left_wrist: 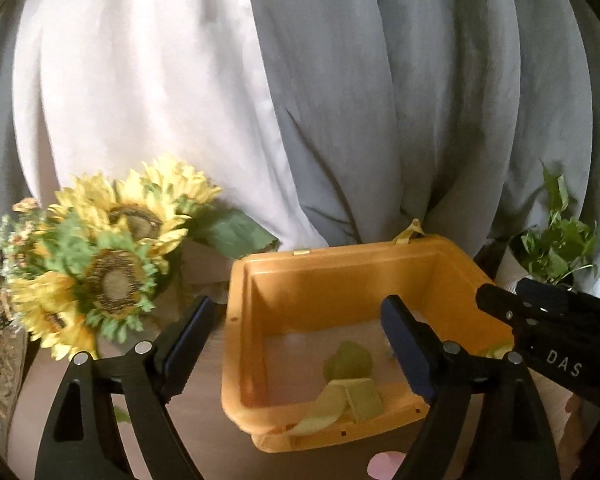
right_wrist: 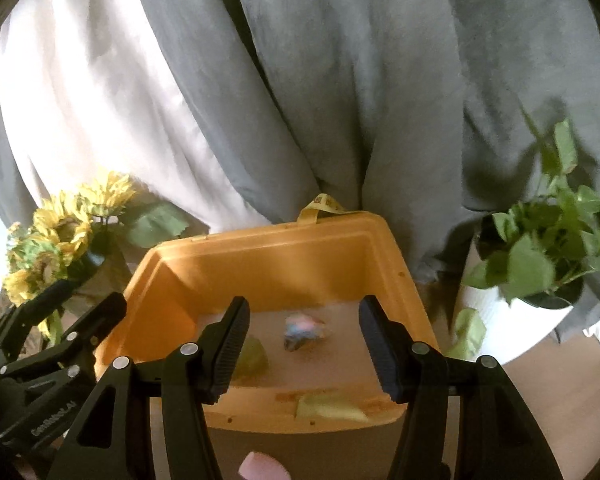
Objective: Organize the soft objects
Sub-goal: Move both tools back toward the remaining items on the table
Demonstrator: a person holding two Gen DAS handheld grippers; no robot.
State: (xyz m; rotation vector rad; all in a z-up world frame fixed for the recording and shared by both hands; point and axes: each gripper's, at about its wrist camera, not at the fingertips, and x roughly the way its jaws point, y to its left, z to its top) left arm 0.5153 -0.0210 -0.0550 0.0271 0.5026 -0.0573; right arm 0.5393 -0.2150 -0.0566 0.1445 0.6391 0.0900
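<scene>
The orange bin (right_wrist: 260, 276) at frame centre holds a green lump (right_wrist: 252, 358), a blurred pink-and-blue toy (right_wrist: 304, 330) and a yellow-green cloth (left_wrist: 340, 402) draped over its near rim, long axis running lower left to upper right. A pink object (right_wrist: 260, 468) lies on the tabletop (right_wrist: 560, 400) at the bottom edge, below the jaws. Left gripper (left_wrist: 296, 344) and right gripper (right_wrist: 302, 350) are both released, empty, over the bin.

Grey curtains (right_wrist: 380, 100) over a bright white sheer (right_wrist: 80, 100) (daylight behind), wooden floor (right_wrist: 572, 392).
</scene>
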